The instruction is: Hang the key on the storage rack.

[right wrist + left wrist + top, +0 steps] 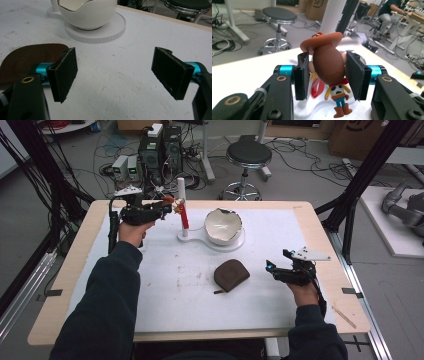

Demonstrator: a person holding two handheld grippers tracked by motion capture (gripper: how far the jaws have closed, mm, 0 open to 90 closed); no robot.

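Note:
A small cowboy figurine (328, 65) with a brown hat hangs between the pads of my left gripper (328, 72), which is shut on its head. In the high view that left gripper (167, 207) holds the figurine (175, 205) against the white post (181, 190) of a stand, just above the post's red section (184, 217). The stand's round base (240, 243) carries a white cracked-egg bowl (223, 226). A brown pouch (231, 275) lies flat mid-table. My right gripper (272, 268) hovers right of it, open and empty (115, 75), with the pouch (25, 60) beside its left jaw.
The white mat (190, 290) covers the wooden table (75, 270). A thin wooden stick (345, 316) lies near the right edge. Beyond the far edge stand a stool (248, 155) and computer boxes with cables (160, 150).

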